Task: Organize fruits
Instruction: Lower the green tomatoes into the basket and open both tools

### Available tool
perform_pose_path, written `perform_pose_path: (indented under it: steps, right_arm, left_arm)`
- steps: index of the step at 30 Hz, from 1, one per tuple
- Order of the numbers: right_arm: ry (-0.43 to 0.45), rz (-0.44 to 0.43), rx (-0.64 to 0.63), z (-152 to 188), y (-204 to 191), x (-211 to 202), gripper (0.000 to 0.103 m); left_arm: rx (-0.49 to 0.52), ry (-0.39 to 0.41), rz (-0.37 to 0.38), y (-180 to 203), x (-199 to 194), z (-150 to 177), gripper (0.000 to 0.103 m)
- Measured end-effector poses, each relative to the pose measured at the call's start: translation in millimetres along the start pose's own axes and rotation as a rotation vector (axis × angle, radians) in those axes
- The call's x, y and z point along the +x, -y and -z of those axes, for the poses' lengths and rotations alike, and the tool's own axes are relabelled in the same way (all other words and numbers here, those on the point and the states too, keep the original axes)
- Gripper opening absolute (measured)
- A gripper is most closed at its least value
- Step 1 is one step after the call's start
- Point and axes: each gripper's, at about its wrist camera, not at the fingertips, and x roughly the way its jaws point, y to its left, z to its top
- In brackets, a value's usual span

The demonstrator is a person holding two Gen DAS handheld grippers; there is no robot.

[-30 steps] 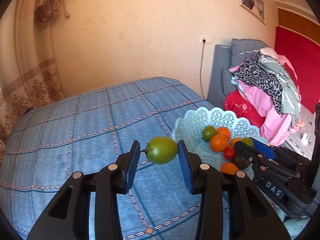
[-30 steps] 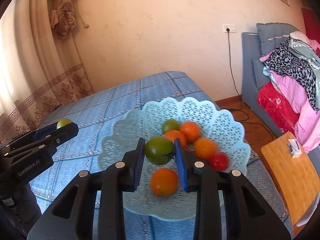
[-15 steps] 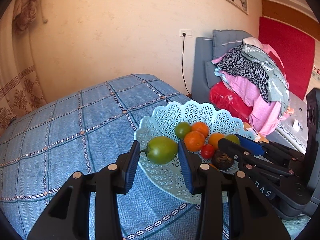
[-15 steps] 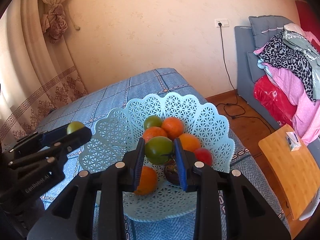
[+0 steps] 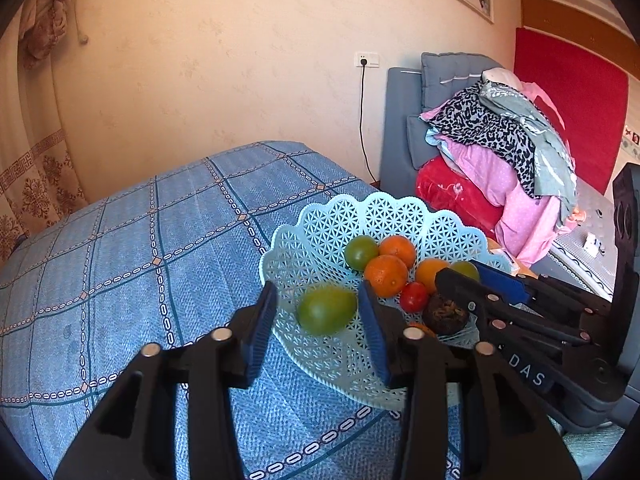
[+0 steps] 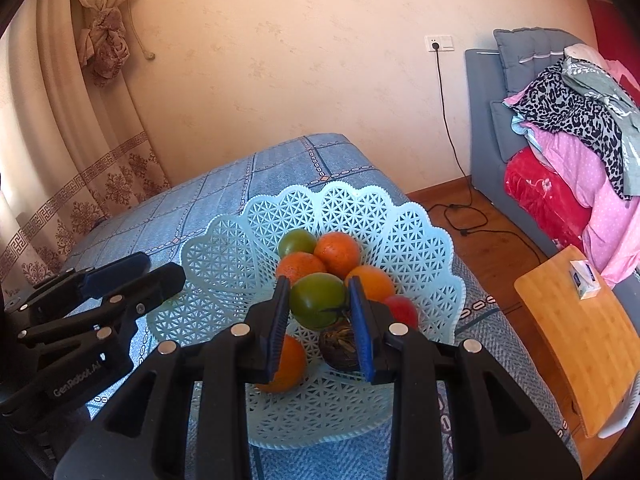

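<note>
The left claw is opening its jaws, and a green tomato sits between the blue pads without touching either of them; a clear gap shows on both sides. This tomato looks a little blurred. It is oval, with its long axis lying across the view from one pad toward the other, and I cannot tell where its stem end points. It is over the near left part of the light blue lattice basket, but whether it already rests on the basket cannot be told.

The right claw is narrow and grips a second green tomato with both pads pressed on its sides. This one is round, glossy, olive green, and its dark stem end points down toward the camera. It hangs above the middle of the basket.

In the basket lie three oranges and one more near the front, a small green tomato at the back, a red tomato and a dark brown wrinkled fruit. The basket stands on a bed with a blue checked cover.
</note>
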Motion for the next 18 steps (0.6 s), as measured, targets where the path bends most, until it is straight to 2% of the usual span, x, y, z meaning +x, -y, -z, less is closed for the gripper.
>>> perform_pose_path:
  steps: [1, 2, 5, 11, 13, 15, 16, 17, 18]
  right_arm:
    - [0.001, 0.001, 0.0, 0, 0, 0, 0.03]
    - [0.002, 0.002, 0.0, 0, 0, 0, 0.03]
    - [0.005, 0.002, 0.001, 0, 1, -1, 0.03]
    - [0.001, -0.009, -0.008, 0, -3, -1, 0.03]
    - [0.0, -0.012, -0.015, 1, -5, -1, 0.03]
    - [-0.005, -0.017, -0.019, 1, -7, 0, 0.031]
    - [-0.008, -0.018, -0.02, 1, -7, 0, 0.034]
    - [-0.008, -0.019, -0.019, 1, -7, 0, 0.053]
    - [-0.001, -0.015, -0.015, 1, -7, -1, 0.063]
  left_arm:
    - [-0.003, 0.004, -0.004, -1, 0, 0, 0.061]
    - [-0.005, 0.009, -0.008, -1, -1, 0, 0.063]
    - [-0.004, 0.002, -0.033, -4, -1, 1, 0.067]
    - [-0.022, 0.002, -0.051, -11, -3, 3, 0.067]
    - [-0.023, 0.006, -0.059, -12, -4, 4, 0.071]
    - [-0.023, 0.016, -0.071, -14, -6, 4, 0.08]
    - [-0.023, 0.018, -0.077, -14, -8, 5, 0.08]
    - [-0.024, 0.019, -0.082, -14, -8, 5, 0.081]
    - [-0.027, 0.016, -0.087, -15, -9, 6, 0.082]
